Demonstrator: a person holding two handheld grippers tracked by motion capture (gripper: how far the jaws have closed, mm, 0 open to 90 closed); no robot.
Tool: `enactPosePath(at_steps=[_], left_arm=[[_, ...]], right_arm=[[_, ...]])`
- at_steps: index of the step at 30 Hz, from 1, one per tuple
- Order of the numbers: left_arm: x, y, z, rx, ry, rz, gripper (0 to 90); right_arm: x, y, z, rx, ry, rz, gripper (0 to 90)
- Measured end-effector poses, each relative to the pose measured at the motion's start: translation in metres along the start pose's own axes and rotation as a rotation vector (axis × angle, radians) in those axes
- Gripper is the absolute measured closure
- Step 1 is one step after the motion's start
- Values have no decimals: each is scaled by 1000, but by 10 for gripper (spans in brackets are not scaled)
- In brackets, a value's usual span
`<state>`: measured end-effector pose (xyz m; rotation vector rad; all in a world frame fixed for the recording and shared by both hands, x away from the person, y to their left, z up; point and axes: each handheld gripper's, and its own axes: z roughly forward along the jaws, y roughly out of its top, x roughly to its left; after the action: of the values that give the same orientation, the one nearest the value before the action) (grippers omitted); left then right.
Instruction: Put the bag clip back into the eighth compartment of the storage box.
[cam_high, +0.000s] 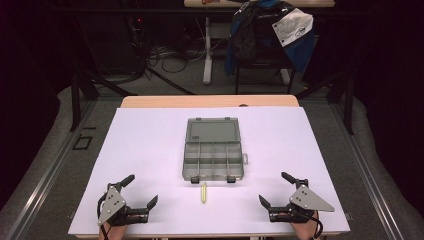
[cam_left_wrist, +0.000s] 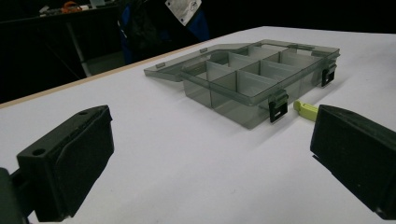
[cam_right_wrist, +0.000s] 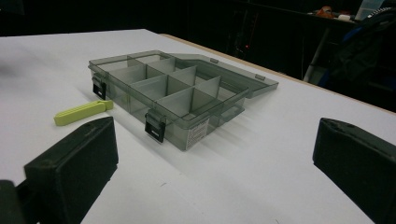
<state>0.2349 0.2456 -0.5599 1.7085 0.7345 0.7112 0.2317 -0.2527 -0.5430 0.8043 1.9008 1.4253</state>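
Note:
A clear grey compartment box (cam_high: 212, 159) lies open in the middle of the white table, its lid (cam_high: 212, 131) folded back flat on the far side. Its several compartments look empty in the left gripper view (cam_left_wrist: 254, 79) and the right gripper view (cam_right_wrist: 163, 88). A small yellow-green stick (cam_high: 204, 192) lies just in front of the box's latches, also seen from the sides (cam_left_wrist: 306, 110) (cam_right_wrist: 83, 112). My left gripper (cam_high: 142, 190) rests open near the front left of the table. My right gripper (cam_high: 272, 188) rests open near the front right. Nothing is between either pair of jaws.
The white board (cam_high: 150, 150) covers the table, whose wooden far edge (cam_high: 210, 101) shows behind it. Beyond the table stand a chair with a blue jacket (cam_high: 270, 35) and cables on the floor. Dark stand legs flank the table on both sides.

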Motion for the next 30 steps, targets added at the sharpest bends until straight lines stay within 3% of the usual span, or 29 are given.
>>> enactPosePath(at_steps=[25,30], left_arm=[[5,3,0,5,12,-13,0],[4,3,0,1,8,-12,0]], right_arm=[[15,6,10,61,48,5,0],[18,9,11,78,65,27,0]])
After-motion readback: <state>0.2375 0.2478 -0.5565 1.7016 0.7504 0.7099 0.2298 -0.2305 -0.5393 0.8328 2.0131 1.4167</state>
